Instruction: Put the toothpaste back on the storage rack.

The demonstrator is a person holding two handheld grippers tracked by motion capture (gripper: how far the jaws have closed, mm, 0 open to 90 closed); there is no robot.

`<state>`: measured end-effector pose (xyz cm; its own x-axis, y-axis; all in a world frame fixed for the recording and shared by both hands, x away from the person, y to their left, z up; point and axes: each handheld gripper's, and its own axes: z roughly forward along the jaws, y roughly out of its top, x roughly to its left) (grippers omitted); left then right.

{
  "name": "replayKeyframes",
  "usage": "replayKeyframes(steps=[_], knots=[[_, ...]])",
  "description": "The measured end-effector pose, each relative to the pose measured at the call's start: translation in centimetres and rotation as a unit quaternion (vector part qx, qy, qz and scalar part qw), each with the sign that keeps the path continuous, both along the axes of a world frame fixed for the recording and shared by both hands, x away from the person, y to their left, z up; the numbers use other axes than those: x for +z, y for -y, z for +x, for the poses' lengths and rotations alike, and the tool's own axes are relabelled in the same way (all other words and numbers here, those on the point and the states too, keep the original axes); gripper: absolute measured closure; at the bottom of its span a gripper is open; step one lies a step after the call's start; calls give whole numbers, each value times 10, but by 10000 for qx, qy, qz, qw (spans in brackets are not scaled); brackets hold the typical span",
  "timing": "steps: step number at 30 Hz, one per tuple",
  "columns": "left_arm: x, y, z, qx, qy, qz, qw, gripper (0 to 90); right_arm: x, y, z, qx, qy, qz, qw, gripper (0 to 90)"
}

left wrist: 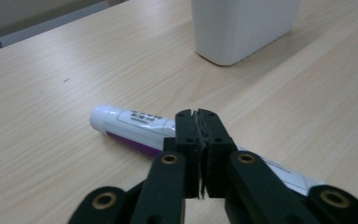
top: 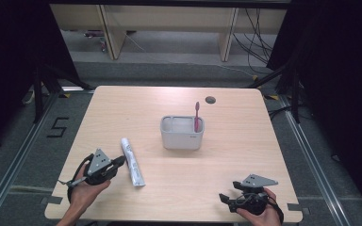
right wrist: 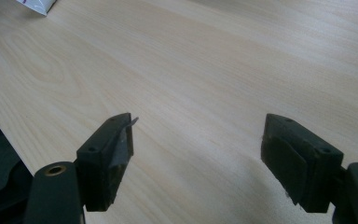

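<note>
A white toothpaste tube with purple print lies on the wooden table, left of centre. My left gripper sits just left of it, held in a hand. In the left gripper view its jaws are pressed together with nothing between them, and the tube lies crosswise just beyond the tips. A pink toothbrush stands upright in a white rectangular holder at mid-table. My right gripper rests near the front right edge, and its jaws stand wide apart over bare wood.
The white holder's ribbed wall rises beyond the tube in the left gripper view. A round cable hole sits near the table's far edge. Dark floor and wooden furniture legs lie beyond the table.
</note>
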<state>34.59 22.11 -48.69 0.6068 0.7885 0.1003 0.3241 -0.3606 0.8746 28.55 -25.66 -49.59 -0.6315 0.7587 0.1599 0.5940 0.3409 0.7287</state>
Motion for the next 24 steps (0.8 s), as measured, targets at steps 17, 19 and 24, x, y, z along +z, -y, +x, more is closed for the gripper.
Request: replayKeyframes(steps=[17,19,24], knots=[[0,-3,54,119,-276,34,9995,896,-1,-2,3,53,-44,37,10000,264],[0,-3,57,85,-294,119,9995,896,-1,-2,3,43,-62,16,10000,265],[-1,-2,70,151,-368,196,9990,896,-1,-2,4,98,-15,15,9999,265]])
